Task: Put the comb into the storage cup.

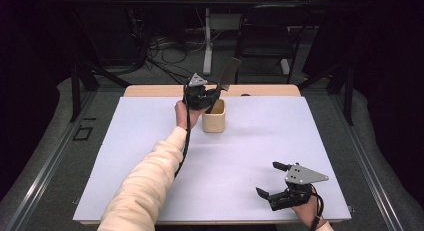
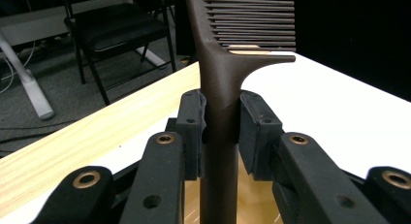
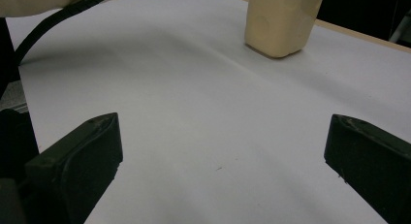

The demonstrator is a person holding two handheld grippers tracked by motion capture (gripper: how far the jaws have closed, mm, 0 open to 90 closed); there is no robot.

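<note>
A dark brown comb (image 1: pixel 226 76) stands tilted with its handle down inside a pale wooden cup (image 1: pixel 214 117) near the table's far middle. My left gripper (image 1: pixel 210 93) is shut on the comb's handle (image 2: pixel 220 112) just above the cup's rim; the teeth (image 2: pixel 252 18) point up and away. The handle's lower end goes down into the cup and is hidden. My right gripper (image 1: pixel 272 180) rests open at the near right of the white sheet (image 1: pixel 260 141), nothing between its jaws. In the right gripper view the cup (image 3: pixel 281 23) stands far ahead.
The white sheet covers most of a wooden table (image 1: pixel 150 91), whose bare strip shows along the far edge. Behind the table are a black chair (image 2: pixel 116 25), a white desk leg (image 1: pixel 207 41) and cables on the floor. A cream sleeve (image 1: pixel 145 186) reaches across the left half.
</note>
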